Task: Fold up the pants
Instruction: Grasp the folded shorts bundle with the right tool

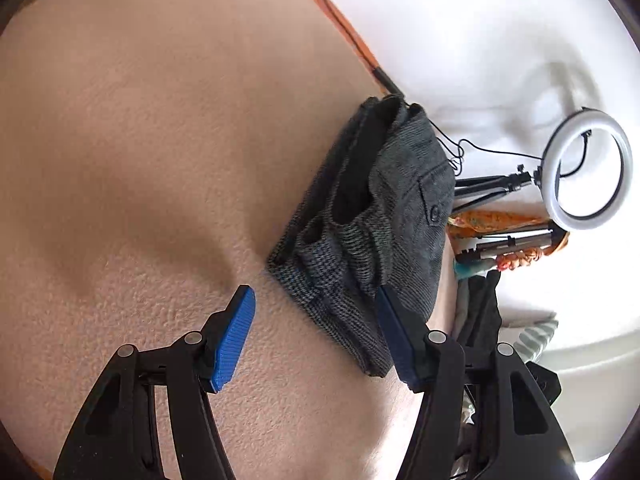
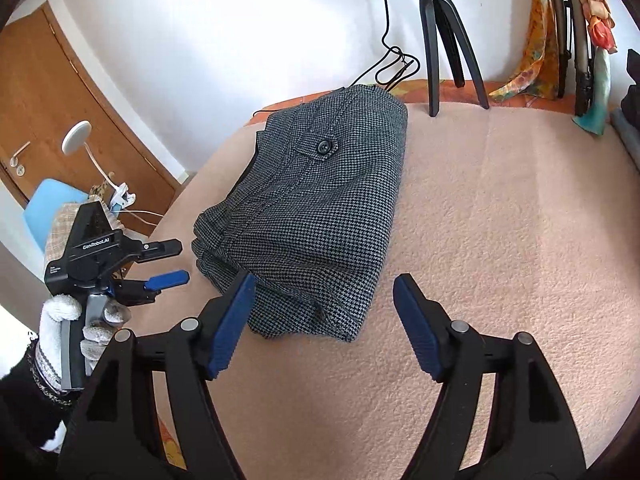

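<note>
The right tool (image 2: pixel 322 320) is hovering wide open and empty, its left pad (image 2: pixel 230 322) just over the near edge of the folded pants (image 2: pixel 316 204). The left tool (image 1: pixel 316 336) is also gaping, holding nothing, beside the bundle. The pants are lying on the pink blanket (image 2: pixel 500 240), their long axis running away toward the tripod (image 2: pixel 444 36) by the wall

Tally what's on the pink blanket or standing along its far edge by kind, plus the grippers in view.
Pants: 1, folded
Grippers: 2, left gripper and right gripper, both open
Tripods: 1
Ring lights: 1
Total: 5
</note>
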Tool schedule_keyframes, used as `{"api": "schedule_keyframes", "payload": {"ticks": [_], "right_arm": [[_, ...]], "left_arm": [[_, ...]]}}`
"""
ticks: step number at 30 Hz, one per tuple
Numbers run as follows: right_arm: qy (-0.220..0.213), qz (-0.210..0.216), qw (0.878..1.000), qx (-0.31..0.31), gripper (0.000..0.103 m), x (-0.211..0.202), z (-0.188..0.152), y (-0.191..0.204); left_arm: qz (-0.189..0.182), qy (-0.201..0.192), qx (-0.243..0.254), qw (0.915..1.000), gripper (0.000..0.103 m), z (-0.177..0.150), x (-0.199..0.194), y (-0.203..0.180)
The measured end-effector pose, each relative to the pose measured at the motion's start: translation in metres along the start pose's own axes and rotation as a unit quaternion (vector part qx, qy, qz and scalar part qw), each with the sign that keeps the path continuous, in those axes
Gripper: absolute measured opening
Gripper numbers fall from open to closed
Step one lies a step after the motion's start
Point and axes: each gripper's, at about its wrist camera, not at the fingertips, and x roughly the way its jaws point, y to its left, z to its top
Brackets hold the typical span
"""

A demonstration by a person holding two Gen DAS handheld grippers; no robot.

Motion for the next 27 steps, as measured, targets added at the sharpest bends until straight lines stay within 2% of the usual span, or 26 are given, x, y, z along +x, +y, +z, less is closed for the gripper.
{"api": "schedule_keyframes", "payload": {"ticks": [4,7,15,20,24,27], "right_arm": [[0.001,0.006,1.0,0.0,0.075,0.002,-0.002,0.002],[0.0,0.014,1.0,0.009,0.075,0.002,-0.001,0.0],[-0.014,0.014,0.999,0.028,0.075,-0.003,0.003,-0.007],[-0.013,0.009,0.999,0.038,0.075,-0.003,0.003,-0.011],[-0.018,0.015,0.999,0.044,0.075,-0.003,0.006,-0.013],[-0.018,0.021,0.998,0.05,0.074,-0.002,0.007,-0.013]], "left_arm": [[-0.001,-0.027,0.004,0.9996,0.062,0.0,0.002,-0.003],[-0.037,-0.043,-0.009,0.9984,0.062,-0.002,0.005,-0.003],[-0.089,-0.073,-0.045,0.9924,0.066,-0.004,0.013,0.003],[-0.088,-0.073,-0.034,0.9928,0.067,-0.011,0.013,0.001],[-0.073,-0.077,-0.021,0.9942,0.067,-0.011,0.017,-0.006],[-0.069,-0.086,-0.034,0.9933,0.067,-0.007,0.02,-0.008]]}}
